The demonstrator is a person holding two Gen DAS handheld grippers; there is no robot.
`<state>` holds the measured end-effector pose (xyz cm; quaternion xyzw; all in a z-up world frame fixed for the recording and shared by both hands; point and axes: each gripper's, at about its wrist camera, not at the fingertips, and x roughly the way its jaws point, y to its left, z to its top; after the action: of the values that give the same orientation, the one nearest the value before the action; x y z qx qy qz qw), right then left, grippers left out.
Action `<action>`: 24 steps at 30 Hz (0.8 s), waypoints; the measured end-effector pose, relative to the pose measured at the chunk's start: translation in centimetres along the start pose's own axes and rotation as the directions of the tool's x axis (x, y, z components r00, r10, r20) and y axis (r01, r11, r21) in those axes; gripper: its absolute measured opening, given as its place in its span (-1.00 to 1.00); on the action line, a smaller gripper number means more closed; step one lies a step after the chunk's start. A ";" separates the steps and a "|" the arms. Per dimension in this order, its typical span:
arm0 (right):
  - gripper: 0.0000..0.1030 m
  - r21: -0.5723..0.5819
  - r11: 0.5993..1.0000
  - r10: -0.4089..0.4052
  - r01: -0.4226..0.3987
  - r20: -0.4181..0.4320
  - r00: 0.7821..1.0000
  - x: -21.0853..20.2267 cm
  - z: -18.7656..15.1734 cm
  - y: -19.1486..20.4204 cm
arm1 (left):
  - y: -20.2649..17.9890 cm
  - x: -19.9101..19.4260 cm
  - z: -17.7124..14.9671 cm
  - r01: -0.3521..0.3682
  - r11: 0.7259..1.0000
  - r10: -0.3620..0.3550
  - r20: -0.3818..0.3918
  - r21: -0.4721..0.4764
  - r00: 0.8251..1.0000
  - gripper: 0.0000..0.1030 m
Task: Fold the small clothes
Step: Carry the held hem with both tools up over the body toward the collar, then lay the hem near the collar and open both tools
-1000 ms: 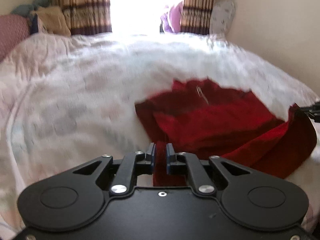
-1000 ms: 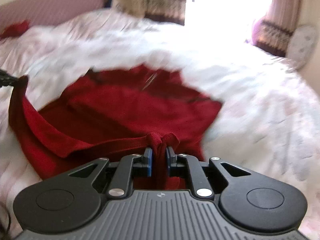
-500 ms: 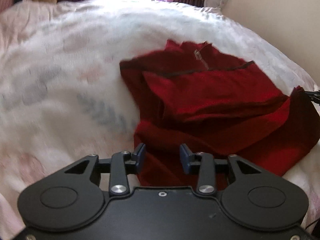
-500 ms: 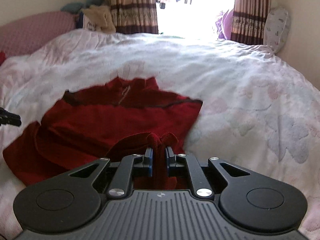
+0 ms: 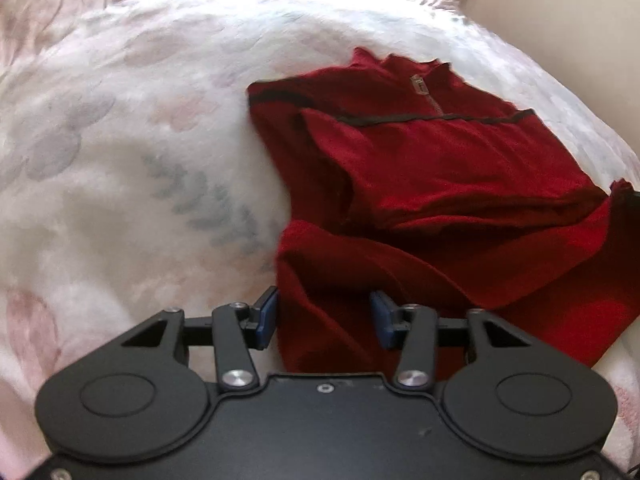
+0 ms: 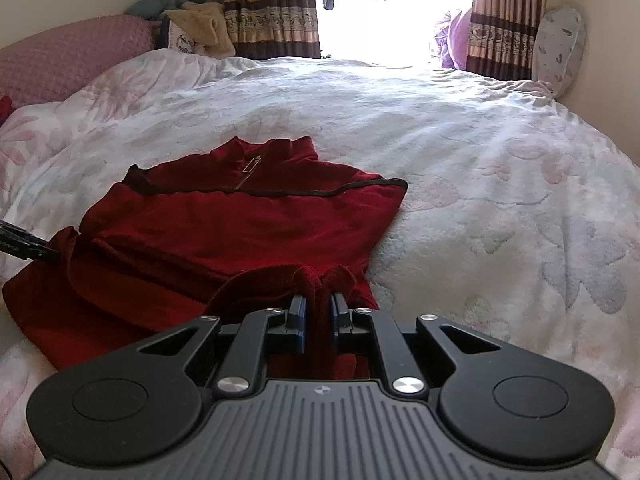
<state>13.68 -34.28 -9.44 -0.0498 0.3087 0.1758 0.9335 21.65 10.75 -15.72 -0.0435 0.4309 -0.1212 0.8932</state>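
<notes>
The red top (image 6: 240,224) lies spread on the bed (image 6: 480,168), collar at 12 o'clock and its bottom edge pulled up towards it, I judge to fold it in half. My right hand-held gripper (image 6: 319,314) is clamped on that edge at 6 o'clock. My left hand-held gripper (image 5: 324,314) is spread wide, cloth lying loose between its pads.

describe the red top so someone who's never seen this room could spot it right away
A bed covered by a white floral quilt fills the room. On its near part lies the red top, half folded, its collar toward the curtains. It is the only deep red fleece there, with a short zip and dark piping across the chest.
</notes>
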 end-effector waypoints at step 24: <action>-0.76 0.091 0.992 -0.104 0.088 0.193 0.976 -2.4 1.7 -0.8 | -3.1 -8.5 3.4 -0.035 0.998 0.016 0.384 0.043 0.923 -0.92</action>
<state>13.12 -35.44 -6.67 -0.0089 0.2188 0.1217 0.9681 18.69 9.85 -6.61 -0.0389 0.2452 -0.1094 0.9625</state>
